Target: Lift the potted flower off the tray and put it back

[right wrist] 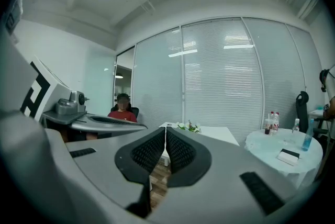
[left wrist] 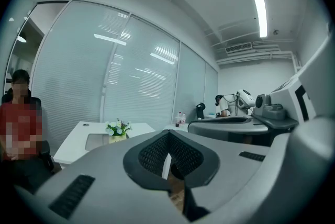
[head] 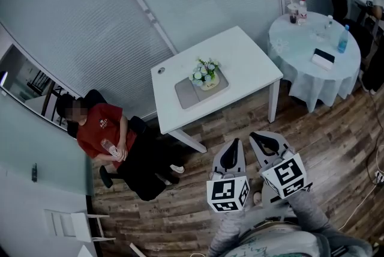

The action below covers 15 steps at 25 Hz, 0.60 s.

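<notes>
A small potted flower (head: 206, 74) with white and pale blue blooms stands on a grey tray (head: 191, 92) on the white square table (head: 246, 57). Both grippers hang over the wooden floor, well short of the table's near edge. My left gripper (head: 235, 143) is shut with nothing in it. Beside it, my right gripper (head: 256, 137) is also shut and empty. From the left gripper view the potted flower (left wrist: 118, 129) shows far off to the left of the shut jaws (left wrist: 168, 145). The right gripper view has the flower (right wrist: 189, 126) just above its shut jaws (right wrist: 166, 133).
A person in a red shirt (head: 102, 130) sits on a chair left of the table. A round table with a white cloth (head: 312, 45) holds bottles and a dark flat item at the right. Frosted glass walls (head: 90, 21) close the back.
</notes>
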### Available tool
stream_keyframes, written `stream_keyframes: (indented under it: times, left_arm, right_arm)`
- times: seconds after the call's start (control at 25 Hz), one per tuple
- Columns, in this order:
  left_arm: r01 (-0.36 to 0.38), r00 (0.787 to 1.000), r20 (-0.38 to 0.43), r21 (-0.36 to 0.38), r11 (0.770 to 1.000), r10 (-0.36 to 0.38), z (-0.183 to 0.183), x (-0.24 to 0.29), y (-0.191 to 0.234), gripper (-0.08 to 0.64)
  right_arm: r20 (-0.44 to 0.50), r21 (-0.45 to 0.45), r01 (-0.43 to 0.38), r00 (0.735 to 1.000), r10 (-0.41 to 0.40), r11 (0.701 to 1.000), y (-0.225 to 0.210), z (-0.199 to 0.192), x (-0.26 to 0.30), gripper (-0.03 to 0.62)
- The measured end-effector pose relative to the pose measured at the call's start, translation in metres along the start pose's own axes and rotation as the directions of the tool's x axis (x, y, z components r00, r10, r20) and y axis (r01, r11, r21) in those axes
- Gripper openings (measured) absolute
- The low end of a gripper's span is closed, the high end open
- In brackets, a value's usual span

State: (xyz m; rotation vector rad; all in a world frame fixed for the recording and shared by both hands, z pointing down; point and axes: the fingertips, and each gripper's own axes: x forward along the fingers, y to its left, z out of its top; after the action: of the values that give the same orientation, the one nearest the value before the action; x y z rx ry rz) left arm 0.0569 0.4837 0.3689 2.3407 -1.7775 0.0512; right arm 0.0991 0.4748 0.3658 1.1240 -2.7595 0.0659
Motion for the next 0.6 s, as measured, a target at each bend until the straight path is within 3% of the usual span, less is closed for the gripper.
stream_keyframes:
  times: [0.6]
  left_arm:
    - [-0.078, 0.997, 0.009, -0.018, 0.997, 0.078, 0.029, 0.085, 0.061, 0.011]
  right_arm:
    - [-0.023, -0.018, -0.098, 0.995, 0.097, 0.995, -0.040, 0.018, 0.101, 0.021]
